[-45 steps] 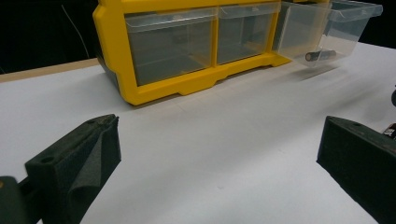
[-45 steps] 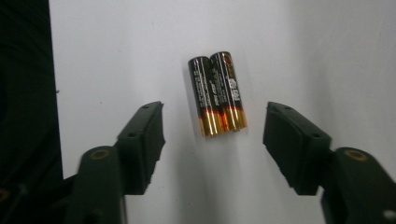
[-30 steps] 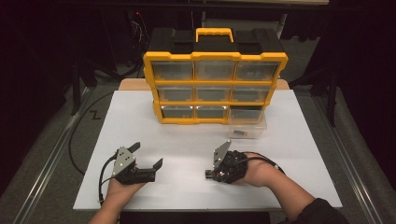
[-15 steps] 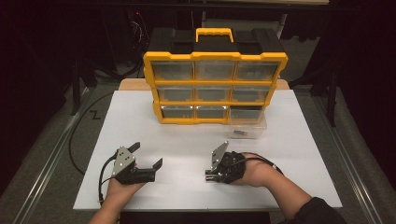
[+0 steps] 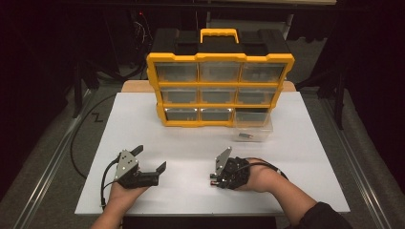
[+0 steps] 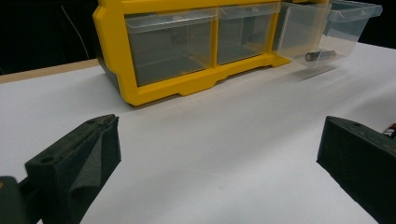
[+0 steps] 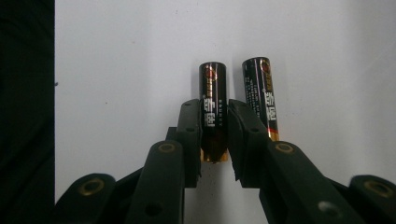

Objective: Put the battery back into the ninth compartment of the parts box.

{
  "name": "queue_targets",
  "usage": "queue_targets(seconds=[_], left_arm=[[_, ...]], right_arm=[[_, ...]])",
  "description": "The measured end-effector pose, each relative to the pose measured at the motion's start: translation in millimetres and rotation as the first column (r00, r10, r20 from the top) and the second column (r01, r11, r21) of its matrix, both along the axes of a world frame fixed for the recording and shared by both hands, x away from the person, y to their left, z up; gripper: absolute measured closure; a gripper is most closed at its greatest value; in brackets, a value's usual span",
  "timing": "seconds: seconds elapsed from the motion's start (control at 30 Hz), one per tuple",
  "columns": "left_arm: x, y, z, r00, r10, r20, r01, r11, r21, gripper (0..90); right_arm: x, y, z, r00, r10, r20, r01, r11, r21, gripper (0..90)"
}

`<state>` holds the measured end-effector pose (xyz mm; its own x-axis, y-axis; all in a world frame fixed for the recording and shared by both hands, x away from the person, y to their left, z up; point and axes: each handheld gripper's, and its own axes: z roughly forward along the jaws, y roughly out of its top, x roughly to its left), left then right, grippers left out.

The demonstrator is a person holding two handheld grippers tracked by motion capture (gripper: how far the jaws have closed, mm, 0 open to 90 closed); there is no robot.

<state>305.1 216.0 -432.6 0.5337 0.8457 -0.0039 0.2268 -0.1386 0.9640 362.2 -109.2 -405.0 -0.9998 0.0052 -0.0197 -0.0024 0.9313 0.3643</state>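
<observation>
Two black and gold batteries lie side by side on the white table (image 5: 191, 143). My right gripper (image 7: 215, 119) points down over them with one battery (image 7: 212, 88) between its pads. Its jaws have just been closing and stand almost against the battery's sides. The other battery (image 7: 258, 88) lies just outside the right-hand jaw. In the high view that gripper (image 5: 213, 179) sits at the near right of the table. My left gripper (image 5: 150, 159) rests at the near left, open with nothing between its jaws (image 6: 219, 154).
A yellow drawer organizer (image 5: 219, 86) with clear drawers stands at the back of the table. Its bottom right drawer (image 5: 253, 129) is pulled out onto the table and holds a small dark cylinder (image 6: 320, 55). Cables trail off the table's left side.
The right gripper has shifted slightly toward the near edge and its jaws have narrowed. The left gripper has not moved.
</observation>
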Motion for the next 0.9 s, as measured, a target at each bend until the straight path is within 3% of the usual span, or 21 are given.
queue_targets(seconds=[0.4,0.9], left_arm=[[0.1,0.1,-0.1,1.0,0.0,0.0,0.0,1.0,0.0,0.2],[0.0,-0.6,-0.4,1.0,-0.003,-0.003,0.003,1.0,0.004,0.2]], right_arm=[[-0.7,-0.4,1.4,0.9998,0.018,-0.005,-0.018,1.0,0.003,78.4],[1.1,-15.6,13.6,0.9999,0.0,0.012,0.0,1.0,0.009,78.4]])
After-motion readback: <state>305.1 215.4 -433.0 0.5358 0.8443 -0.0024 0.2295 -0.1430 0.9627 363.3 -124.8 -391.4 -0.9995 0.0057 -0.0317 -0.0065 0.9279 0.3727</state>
